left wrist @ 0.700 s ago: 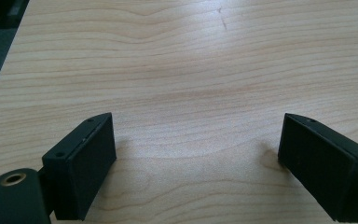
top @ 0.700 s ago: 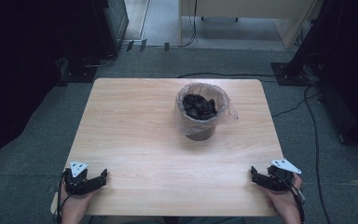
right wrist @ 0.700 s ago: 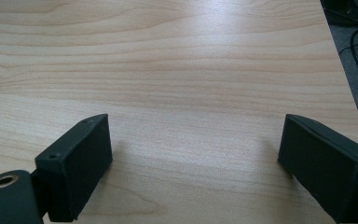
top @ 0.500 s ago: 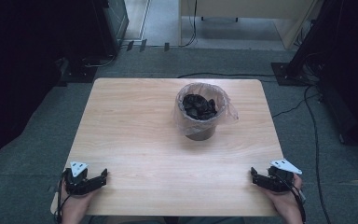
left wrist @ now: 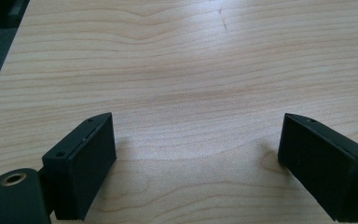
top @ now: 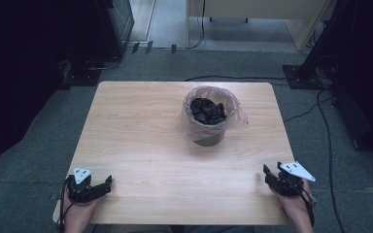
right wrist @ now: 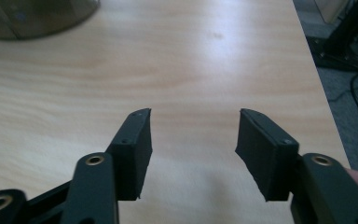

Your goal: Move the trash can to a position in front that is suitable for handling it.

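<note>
The bin [top: 209,119], lined with a clear bag [top: 235,114] and holding dark scraps, stands untouched right of the frame's centre on the table [top: 141,136]. Nothing looks started. At lower left, the left gripper [top: 108,183] has its jaws spread wide and empty. At lower right, the right gripper [top: 266,172] has its jaws partly spread, also empty.

1. You are working at a pale wooden counter [top: 141,145] standing on grey carpet [top: 24,170].
2. Black cables [top: 233,77] are trailing across the floor behind it.
3. Dark equipment [top: 29,58] is flanking both sides.
</note>
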A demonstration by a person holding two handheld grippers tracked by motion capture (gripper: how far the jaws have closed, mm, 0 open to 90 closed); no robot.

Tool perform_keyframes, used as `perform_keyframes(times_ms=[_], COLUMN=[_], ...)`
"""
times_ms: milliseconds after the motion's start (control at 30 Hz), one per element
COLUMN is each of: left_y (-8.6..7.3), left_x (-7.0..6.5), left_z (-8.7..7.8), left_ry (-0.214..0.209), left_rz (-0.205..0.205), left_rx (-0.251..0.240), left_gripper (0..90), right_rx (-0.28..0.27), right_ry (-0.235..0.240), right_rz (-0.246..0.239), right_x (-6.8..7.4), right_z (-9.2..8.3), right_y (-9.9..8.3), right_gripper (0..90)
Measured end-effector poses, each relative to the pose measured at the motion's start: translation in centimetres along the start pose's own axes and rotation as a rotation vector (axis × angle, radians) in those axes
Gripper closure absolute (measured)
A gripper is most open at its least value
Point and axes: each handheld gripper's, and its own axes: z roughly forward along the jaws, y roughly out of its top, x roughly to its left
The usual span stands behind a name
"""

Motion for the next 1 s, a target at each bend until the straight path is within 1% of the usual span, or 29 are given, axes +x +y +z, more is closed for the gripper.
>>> perform_keyframes(times_ms=[33,100,133,167,233,333,433,533,567,667,700,800,867,933,1000], left_y=[0.0,0.0,0.0,0.0,0.0,0.0,0.0,0.0,0.0,0.1,0.1,0.1,0.1,0.0,0.0], left_x=[0.0,0.0,0.0,0.0,0.0,0.0,0.0,-0.1,-0.1,-0.1,-0.1,-0.1,-0.1,-0.1,-0.1], left_z=[0.0,0.0,0.0,0.0,0.0,0.0,0.0,0.1,0.1,0.1,0.1,0.1,0.1,0.1,0.1], left_ry=[0.0,0.0,0.0,0.0,0.001,0.001,0.002,0.003,0.003,0.004,0.004,0.004,0.003,0.004,0.003], left_rz=[0.0,0.0,0.0,0.0,-0.001,-0.001,-0.002,-0.002,-0.002,-0.002,-0.002,-0.002,-0.001,-0.001,-0.001], left_rx=[0.0,0.0,0.0,0.0,0.0,0.0,0.0,0.0,0.0,0.0,0.0,-0.001,0.0,-0.001,-0.001], left_gripper=[10.9,10.9,10.9,10.9,10.9,10.9,10.9,11.0,10.9,11.0,11.0,11.0,11.1,11.2,11.2], right_rx=[-0.007,-0.026,-0.037,-0.047,-0.065,-0.088,-0.105,-0.111,-0.111,-0.112,-0.112,-0.112,-0.117,-0.121,-0.126], right_ry=[0.003,0.027,0.04,0.041,0.033,0.05,0.066,0.072,0.072,0.071,0.074,0.082,0.085,0.089,0.083], right_rz=[0.007,0.036,0.047,0.048,0.034,0.034,0.035,0.038,0.038,0.049,0.056,0.057,0.057,0.066,0.073], right_x=[0.1,0.2,0.3,0.5,0.9,1.4,1.8,2.2,2.2,2.3,2.4,2.6,2.8,3.0,3.0], right_z=[0.1,0.3,0.5,0.8,1.3,2.4,3.4,4.3,4.3,5.2,5.5,6.4,7.1,7.9,8.7], right_y=[0.5,1.5,2.1,2.6,3.7,5.3,7.0,8.7,8.7,10.3,10.8,12.1,12.8,13.5,14.1], right_gripper=[52.4,57.5,58.2,58.2,58.0,58.9,62.3,68.2,68.2,72.8,73.6,75.6,76.3,77.2,78.4])
